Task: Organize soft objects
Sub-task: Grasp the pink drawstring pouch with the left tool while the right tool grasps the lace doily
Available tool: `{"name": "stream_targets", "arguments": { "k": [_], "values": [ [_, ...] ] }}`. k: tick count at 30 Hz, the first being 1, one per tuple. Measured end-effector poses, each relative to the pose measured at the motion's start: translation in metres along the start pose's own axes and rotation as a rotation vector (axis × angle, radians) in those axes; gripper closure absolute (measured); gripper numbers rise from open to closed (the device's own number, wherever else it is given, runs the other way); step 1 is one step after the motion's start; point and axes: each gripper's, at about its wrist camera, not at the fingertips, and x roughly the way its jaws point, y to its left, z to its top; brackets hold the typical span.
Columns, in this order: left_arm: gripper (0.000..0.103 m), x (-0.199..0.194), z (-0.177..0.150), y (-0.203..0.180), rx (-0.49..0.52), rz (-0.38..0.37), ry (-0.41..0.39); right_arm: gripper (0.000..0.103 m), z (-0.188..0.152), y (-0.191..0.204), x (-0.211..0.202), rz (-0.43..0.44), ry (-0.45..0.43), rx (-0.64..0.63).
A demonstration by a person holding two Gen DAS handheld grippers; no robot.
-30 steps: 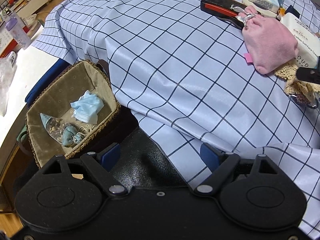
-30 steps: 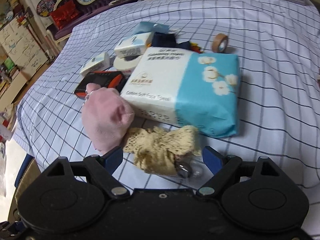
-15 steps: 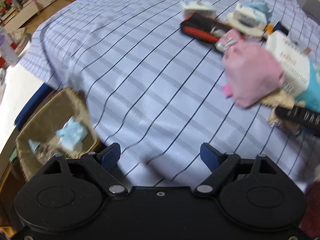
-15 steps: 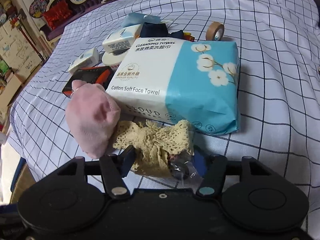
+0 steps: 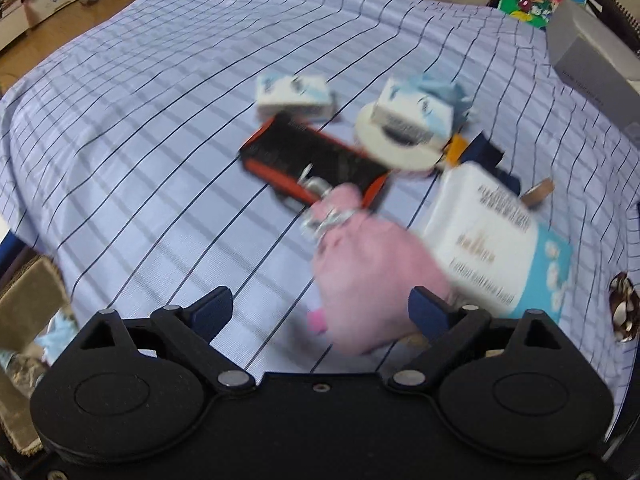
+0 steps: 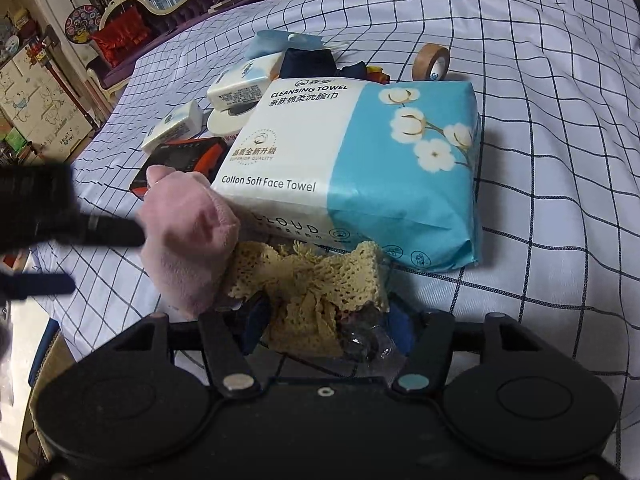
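The right tongs [image 6: 326,322] were clamped on a beige crocheted lace pouch [image 6: 308,280], their blue pads pressing its near end from both sides, with some crinkled clear wrapping [image 6: 372,346] bunched between them too. The pouch lay on the checked cloth [image 6: 540,160] that covered the table, just in front of a large pack of cotton face towels [image 6: 360,168] and touching a pink plush pouch [image 6: 188,236] on its left.

The left tongs [image 5: 320,308] stood wide apart and were opening further, with nothing gripped. The pink plush pouch [image 5: 372,280] sat just ahead of them, toward the right pad; that view was badly smeared, so whether the pad brushed the plush could not be told. In the right wrist view the left tongs appeared as a dark blur [image 6: 60,220] at the left edge, its tip close to the pink pouch.

Behind the pink pouch lay a black and orange case [image 5: 312,160], two small tissue packs [image 5: 294,94], one of them on a white roll [image 5: 396,148], and some dark blue fabric [image 6: 306,62]. A roll of brown tape [image 6: 431,62] stood on edge behind the towel pack. At the lower left of the left wrist view, the corner of a woven basket [image 5: 28,292] showed beside the table edge, with something pale blue [image 5: 56,338] in it.
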Motion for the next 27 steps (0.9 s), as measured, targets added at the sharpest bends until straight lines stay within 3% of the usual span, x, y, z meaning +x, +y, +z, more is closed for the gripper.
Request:
{"name": "stream_targets", "arguments": {
  "k": [21, 22, 24, 25, 27],
  "values": [
    [0.004, 0.044, 0.006, -0.009, -0.065, -0.079, 0.068, 0.039, -0.002, 0.004, 0.000, -0.006, -0.011, -0.020],
    [0.005, 0.045, 0.006, -0.009, -0.060, -0.086, 0.071, 0.039, -0.002, 0.004, 0.000, -0.007, -0.012, -0.022],
    [0.014, 0.045, 0.005, -0.009, -0.063, -0.110, 0.076, 0.039, -0.002, 0.004, 0.000, -0.009, -0.013, -0.024],
    [0.024, 0.045, 0.005, -0.009, -0.067, -0.130, 0.081, 0.039, -0.002, 0.004, 0.000, -0.010, -0.013, -0.025],
    [0.030, 0.043, 0.005, -0.010, -0.072, -0.139, 0.083, 0.039, -0.002, 0.005, 0.000, -0.012, -0.015, -0.030]
  ]
}}
